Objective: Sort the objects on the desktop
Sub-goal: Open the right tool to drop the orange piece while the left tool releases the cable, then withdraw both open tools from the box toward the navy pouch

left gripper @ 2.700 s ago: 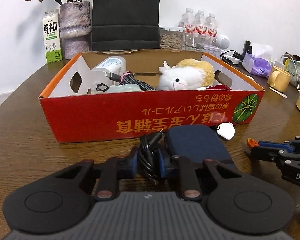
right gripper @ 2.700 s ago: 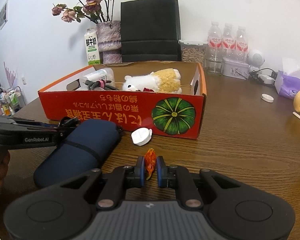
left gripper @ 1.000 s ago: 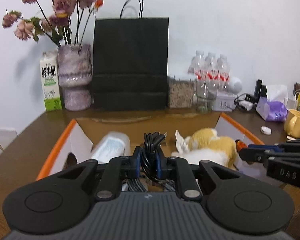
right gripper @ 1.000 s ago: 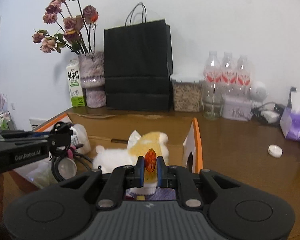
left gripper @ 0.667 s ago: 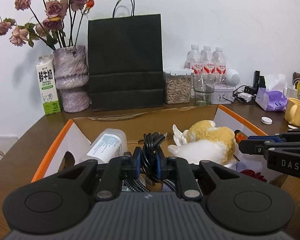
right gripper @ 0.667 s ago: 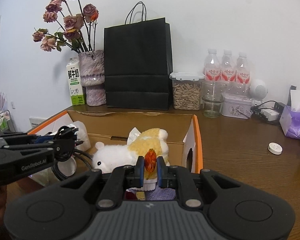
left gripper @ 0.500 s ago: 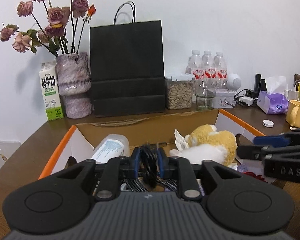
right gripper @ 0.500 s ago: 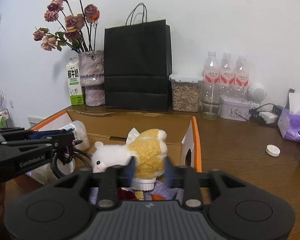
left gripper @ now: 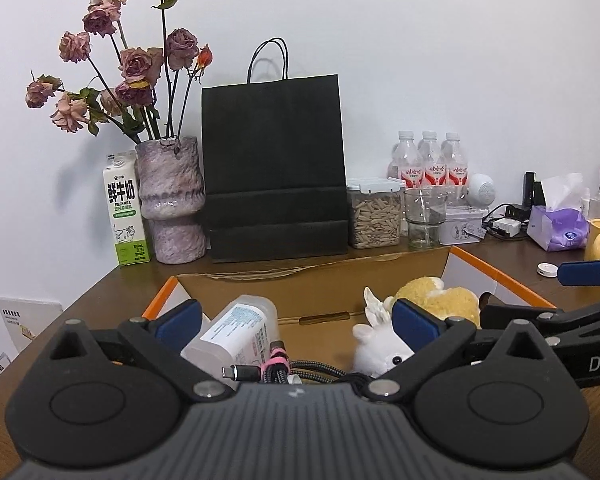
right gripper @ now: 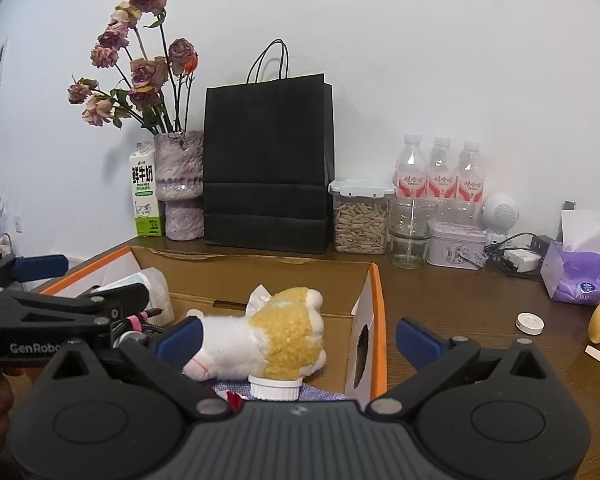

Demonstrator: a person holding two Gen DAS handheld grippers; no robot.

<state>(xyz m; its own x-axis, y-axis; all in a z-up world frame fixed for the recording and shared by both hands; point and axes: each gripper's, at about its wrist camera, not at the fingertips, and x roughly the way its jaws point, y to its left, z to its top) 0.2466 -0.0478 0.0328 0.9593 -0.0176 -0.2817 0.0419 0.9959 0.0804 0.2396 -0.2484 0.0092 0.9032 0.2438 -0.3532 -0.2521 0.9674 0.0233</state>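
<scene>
Change: a second ago I had the black cable pinched in the left gripper (left gripper: 296,320) and the small orange piece in the right gripper (right gripper: 298,334); both jaws have just been opening, and I see nothing between either pair.
Cable: braided coil with a pink tie (left gripper: 278,368) lies in the cardboard box (left gripper: 320,280), beside the white bottle (left gripper: 236,332).
Orange piece: I cannot find it.
Left gripper: spread wide over the box.
Right gripper: spread wide above the plush toy (right gripper: 276,332) and a white cap (right gripper: 274,390).
Behind box: black paper bag (left gripper: 274,168), vase (left gripper: 172,200), milk carton (left gripper: 126,212).
</scene>
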